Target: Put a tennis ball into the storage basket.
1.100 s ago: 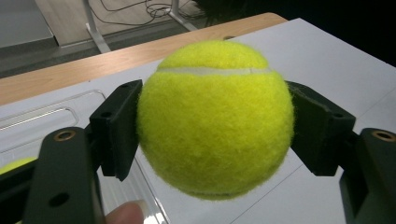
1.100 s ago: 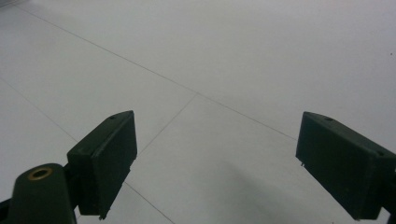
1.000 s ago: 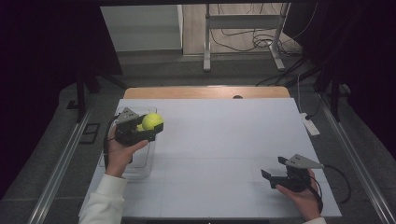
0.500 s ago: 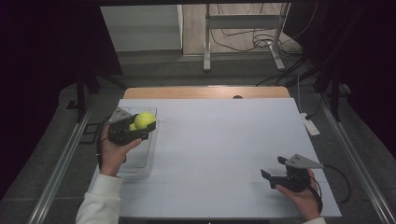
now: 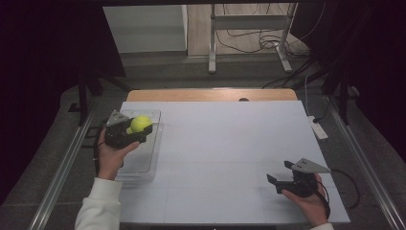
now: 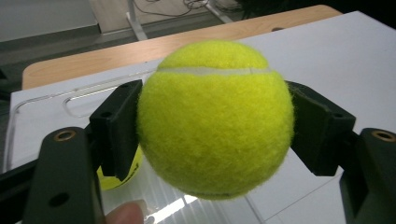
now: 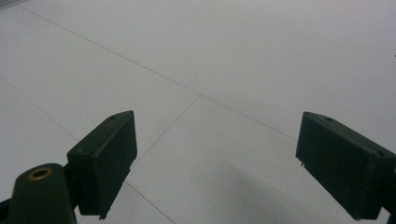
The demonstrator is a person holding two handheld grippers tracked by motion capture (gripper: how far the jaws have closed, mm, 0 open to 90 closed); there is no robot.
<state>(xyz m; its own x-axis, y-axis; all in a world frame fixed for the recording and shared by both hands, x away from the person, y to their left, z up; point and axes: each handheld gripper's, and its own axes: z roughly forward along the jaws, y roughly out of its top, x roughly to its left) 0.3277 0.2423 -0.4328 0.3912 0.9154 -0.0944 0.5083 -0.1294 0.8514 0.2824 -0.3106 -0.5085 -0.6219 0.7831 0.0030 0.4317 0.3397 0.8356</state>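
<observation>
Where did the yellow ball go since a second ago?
The left claw carried the tennis ball toward the table's left edge, and now holds it over the clear plastic box. It stayed squeezed shut on the ball throughout. The right claw stayed open in its place, holding nothing.

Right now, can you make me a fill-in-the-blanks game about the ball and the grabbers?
1. The left gripper squeezes a yellow ____ ball.
2. The ball is held above a clear plastic ____ at the table's left edge.
3. The right gripper's jaws stand ____ with nothing between them.
4. A ____ yellow ball already lies in the clear container.

Missing words: tennis; bin; open; second
</observation>
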